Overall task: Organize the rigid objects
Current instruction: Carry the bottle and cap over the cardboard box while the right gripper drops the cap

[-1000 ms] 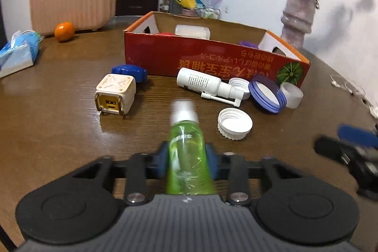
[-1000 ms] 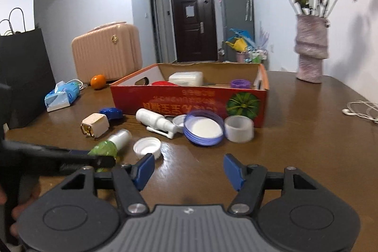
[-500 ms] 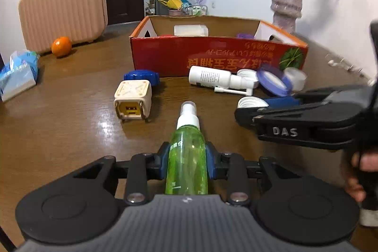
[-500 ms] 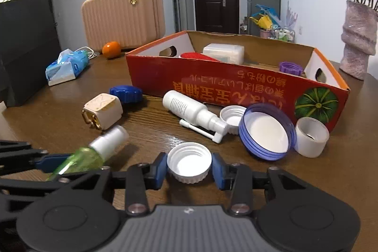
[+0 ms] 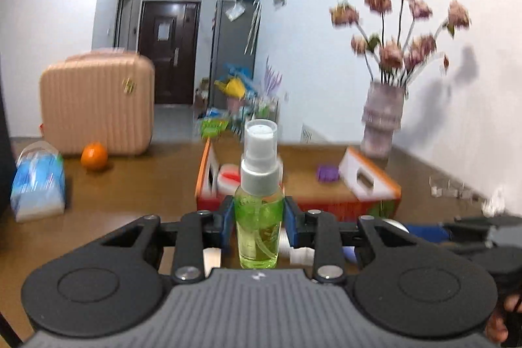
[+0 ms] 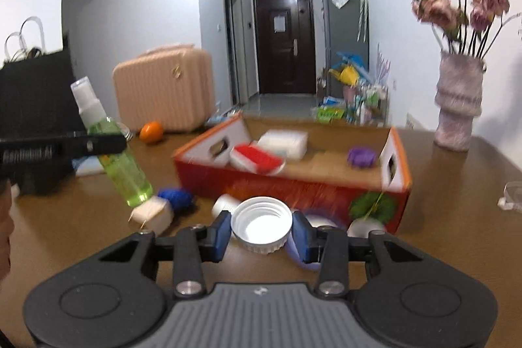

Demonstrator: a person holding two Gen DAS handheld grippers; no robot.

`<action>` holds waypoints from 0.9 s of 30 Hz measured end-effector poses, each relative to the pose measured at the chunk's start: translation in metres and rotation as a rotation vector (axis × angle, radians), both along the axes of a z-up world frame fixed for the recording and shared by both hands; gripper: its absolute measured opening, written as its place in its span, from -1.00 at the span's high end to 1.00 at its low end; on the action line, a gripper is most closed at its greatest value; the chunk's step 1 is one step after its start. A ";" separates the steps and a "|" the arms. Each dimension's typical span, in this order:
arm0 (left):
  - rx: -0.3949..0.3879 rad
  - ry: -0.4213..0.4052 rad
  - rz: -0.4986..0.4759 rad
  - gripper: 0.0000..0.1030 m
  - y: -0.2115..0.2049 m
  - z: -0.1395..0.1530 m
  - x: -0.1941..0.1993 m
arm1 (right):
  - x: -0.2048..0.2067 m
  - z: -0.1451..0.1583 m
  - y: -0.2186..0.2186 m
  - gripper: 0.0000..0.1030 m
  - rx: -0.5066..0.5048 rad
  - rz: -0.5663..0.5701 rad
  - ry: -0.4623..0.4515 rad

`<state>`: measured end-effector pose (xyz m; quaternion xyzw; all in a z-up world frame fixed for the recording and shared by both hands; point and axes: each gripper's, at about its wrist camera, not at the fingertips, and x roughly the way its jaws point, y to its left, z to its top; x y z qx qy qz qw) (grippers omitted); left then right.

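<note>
The left gripper (image 5: pixel 257 229) is clenched on the green spray bottle (image 5: pixel 258 217), which is lifted above the tabletop (image 6: pixel 456 185) with its white nozzle up. The right gripper (image 6: pixel 261 232) has just closed its jaws, and it now grasps the white cap (image 6: pixel 261 224), open side up, in front of the red cardboard box (image 6: pixel 293 188). A purple cap (image 6: pixel 360 156) lies inside the box.
</note>
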<state>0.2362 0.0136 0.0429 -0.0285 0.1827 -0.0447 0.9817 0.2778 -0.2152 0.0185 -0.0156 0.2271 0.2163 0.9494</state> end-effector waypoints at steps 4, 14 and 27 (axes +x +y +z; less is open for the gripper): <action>-0.022 -0.013 0.005 0.40 0.009 0.026 0.061 | 0.063 0.018 -0.010 0.24 0.015 -0.027 0.017; 0.006 0.174 -0.019 0.39 0.009 -0.013 0.209 | 0.241 0.002 -0.007 0.24 0.014 -0.074 0.206; -0.036 0.283 -0.174 0.40 -0.057 -0.034 0.348 | 0.352 -0.030 0.004 0.18 -0.019 -0.117 0.379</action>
